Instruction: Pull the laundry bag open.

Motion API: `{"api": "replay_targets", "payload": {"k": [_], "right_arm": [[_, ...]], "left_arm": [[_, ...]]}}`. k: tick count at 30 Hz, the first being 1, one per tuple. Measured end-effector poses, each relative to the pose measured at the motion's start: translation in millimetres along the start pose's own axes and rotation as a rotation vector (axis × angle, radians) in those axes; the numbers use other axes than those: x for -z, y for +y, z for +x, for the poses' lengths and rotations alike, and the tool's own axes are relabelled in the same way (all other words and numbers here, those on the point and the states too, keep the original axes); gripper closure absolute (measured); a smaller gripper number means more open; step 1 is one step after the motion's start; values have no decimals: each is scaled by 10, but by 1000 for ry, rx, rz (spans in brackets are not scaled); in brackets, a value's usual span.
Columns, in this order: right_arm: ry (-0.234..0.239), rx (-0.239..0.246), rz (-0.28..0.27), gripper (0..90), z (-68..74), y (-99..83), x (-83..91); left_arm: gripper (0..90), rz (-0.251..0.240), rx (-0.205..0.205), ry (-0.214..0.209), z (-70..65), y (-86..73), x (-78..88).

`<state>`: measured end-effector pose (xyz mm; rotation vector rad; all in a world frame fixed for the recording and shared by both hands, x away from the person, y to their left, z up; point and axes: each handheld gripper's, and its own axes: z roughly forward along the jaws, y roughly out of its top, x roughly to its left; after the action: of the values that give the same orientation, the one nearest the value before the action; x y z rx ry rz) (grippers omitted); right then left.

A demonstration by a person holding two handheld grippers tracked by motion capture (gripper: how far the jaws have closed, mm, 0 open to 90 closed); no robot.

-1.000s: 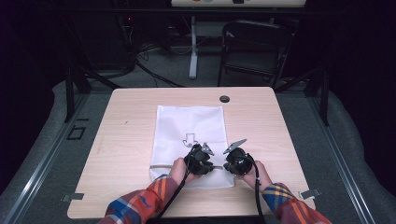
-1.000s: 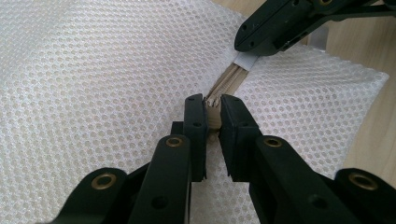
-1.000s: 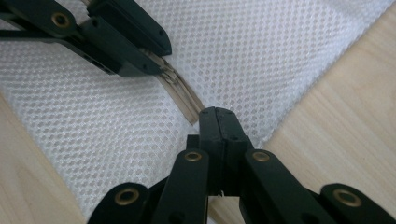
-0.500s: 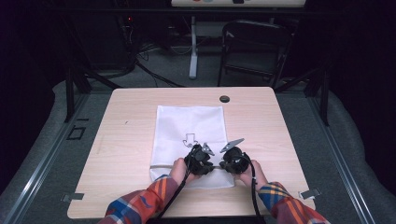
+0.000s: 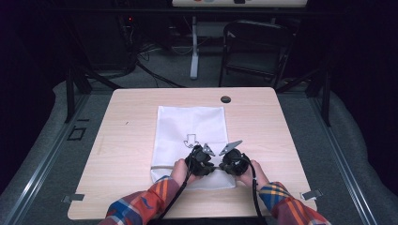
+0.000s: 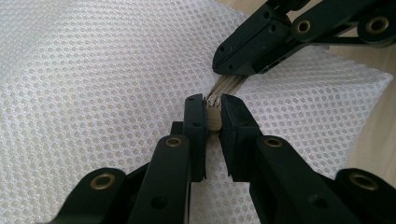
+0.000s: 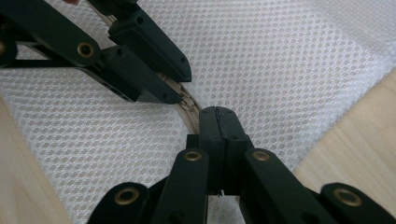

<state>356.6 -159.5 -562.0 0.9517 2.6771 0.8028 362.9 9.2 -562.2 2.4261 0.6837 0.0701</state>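
A white mesh bag (image 5: 187, 126) lies flat on the wooden table (image 5: 126, 140), with a small printed arrow on it. Along its near end runs a beige zipper (image 6: 215, 116). My left gripper (image 6: 213, 100) is shut on that zipper strip, which stands pinched between its pads. Close beside it, my right gripper (image 7: 215, 109) is fully shut with the zipper (image 7: 190, 112) running in under its tips. In the high view the left gripper (image 5: 202, 162) and right gripper (image 5: 231, 164) sit almost touching over the bag's near edge.
A round black grommet (image 5: 225, 99) sits near the table's far edge. Behind the table stand a dark chair (image 5: 256, 47), a white stand leg (image 5: 194, 47) and cables on the floor. Bare wood lies left and right of the bag.
The right gripper has edged slightly left, toward the left gripper. The left gripper and the bag have stayed where they were.
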Motion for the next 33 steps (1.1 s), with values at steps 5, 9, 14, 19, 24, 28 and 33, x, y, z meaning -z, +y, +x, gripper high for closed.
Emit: {"api": "replay_targets", "payload": {"k": [5,9,14,19,24,28,33], "right_arm": [[-9,-2,9,900,5,2,4],[-11,5,19,900,2,4,11],[-5,-2,11,900,-6,-2,9],[-9,-5,13,900,-9,-1,10],[-8,-4,14,900,-9,1,9],[-7,-6,13,900,-9,2,8],[-6,-7,13,900,-10,2,8]], "left_arm": [[810,-5,0,-1,0,-2,2],[814,10,-20,12,-7,0,21],[814,20,-32,16,-3,-5,38],[814,24,-36,23,15,-20,64],[814,31,-32,33,25,-42,93],[814,36,-31,28,46,-61,118],[814,40,-27,29,62,-76,134]]}}
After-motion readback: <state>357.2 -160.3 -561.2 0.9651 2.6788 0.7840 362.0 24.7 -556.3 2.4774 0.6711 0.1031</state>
